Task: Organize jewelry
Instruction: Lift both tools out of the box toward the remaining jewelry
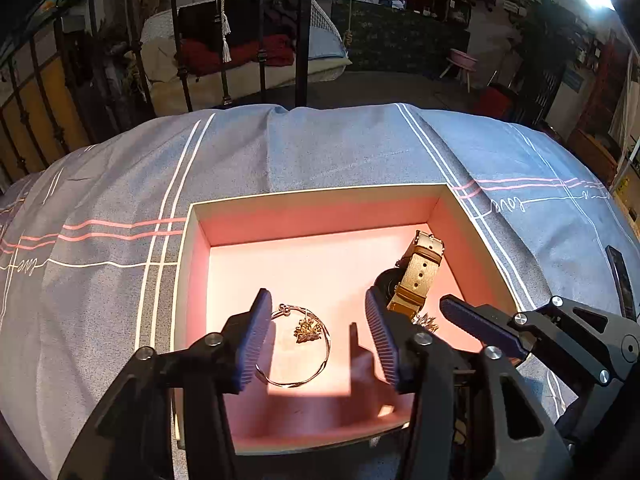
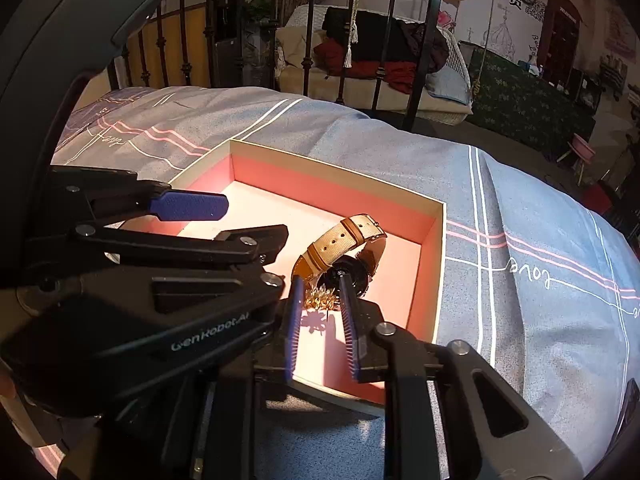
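A pink-lined open box (image 1: 320, 208) (image 2: 438, 240) lies on a grey-blue bedcover. Inside lie a silver bangle with a gold charm (image 1: 308, 330), a tan-strapped watch with a black face (image 1: 420, 276) (image 2: 344, 244), and a spiky gold brooch (image 2: 322, 300) (image 1: 426, 320). My left gripper (image 1: 318, 312) is open above the box, its jaws either side of the bangle. My right gripper (image 2: 320, 292) is open, its jaws close either side of the brooch, just in front of the watch. Whether they touch it I cannot tell.
The bedcover (image 1: 280, 152) has white and pink stripes. A dark metal bed rail (image 1: 302, 32) stands behind it. A dark phone-like object (image 1: 620, 280) lies right of the box. The left gripper's body (image 2: 140, 300) crowds the right wrist view's left side.
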`<state>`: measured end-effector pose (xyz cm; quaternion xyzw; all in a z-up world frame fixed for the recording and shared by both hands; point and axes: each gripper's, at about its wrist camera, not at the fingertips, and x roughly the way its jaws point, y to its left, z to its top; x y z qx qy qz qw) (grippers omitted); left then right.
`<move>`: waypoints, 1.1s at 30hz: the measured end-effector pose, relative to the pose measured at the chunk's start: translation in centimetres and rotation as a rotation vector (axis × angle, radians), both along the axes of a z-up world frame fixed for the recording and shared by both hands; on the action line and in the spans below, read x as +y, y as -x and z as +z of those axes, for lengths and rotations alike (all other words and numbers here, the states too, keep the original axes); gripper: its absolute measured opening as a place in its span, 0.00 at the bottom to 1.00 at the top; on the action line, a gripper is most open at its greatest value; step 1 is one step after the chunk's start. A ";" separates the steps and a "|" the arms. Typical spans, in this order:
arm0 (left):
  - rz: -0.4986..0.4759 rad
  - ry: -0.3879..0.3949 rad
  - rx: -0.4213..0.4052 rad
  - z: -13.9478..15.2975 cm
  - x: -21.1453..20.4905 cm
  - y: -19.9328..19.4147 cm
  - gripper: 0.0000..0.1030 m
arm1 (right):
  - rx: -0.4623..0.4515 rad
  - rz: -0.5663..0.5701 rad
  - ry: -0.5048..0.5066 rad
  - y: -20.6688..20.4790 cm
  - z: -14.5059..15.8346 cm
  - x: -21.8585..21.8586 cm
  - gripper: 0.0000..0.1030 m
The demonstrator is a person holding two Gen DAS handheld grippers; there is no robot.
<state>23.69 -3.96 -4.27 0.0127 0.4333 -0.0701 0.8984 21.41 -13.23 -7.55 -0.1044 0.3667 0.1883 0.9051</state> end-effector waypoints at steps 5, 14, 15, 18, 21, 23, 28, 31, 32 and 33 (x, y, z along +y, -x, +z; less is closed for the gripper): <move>0.007 0.017 -0.053 1.5 0.6 1.6 0.71 | -0.065 -0.027 -0.015 1.8 1.4 -0.6 0.68; 0.003 0.080 -0.104 2.0 3.1 9.3 0.75 | -0.112 -0.112 -0.106 8.8 2.5 -5.0 0.69; 0.000 0.080 -0.098 1.6 3.3 10.2 0.75 | -0.101 -0.114 -0.118 9.7 2.2 -5.4 0.69; -0.004 0.063 -0.079 0.2 3.7 12.7 0.75 | -0.051 -0.079 -0.141 12.0 1.0 -5.9 0.68; -0.013 0.067 -0.047 -1.2 3.9 14.6 0.75 | 0.006 -0.053 -0.133 13.4 -0.7 -5.6 0.58; -0.020 0.065 -0.028 -1.9 3.9 15.5 0.75 | 0.034 -0.044 -0.138 13.9 -1.5 -5.3 0.56; -0.062 0.023 -0.016 -3.0 3.2 17.0 0.75 | 0.048 -0.014 -0.157 14.7 -2.0 -4.7 0.55; -0.072 -0.011 -0.021 -3.2 2.9 17.0 0.75 | 0.043 -0.014 -0.149 14.7 -2.0 -4.5 0.55; -0.071 -0.013 -0.022 -3.3 2.9 16.9 0.74 | 0.044 -0.017 -0.150 14.7 -1.9 -4.5 0.55; -0.071 -0.016 -0.024 -3.3 2.9 16.9 0.73 | 0.042 -0.019 -0.151 14.7 -1.8 -4.5 0.55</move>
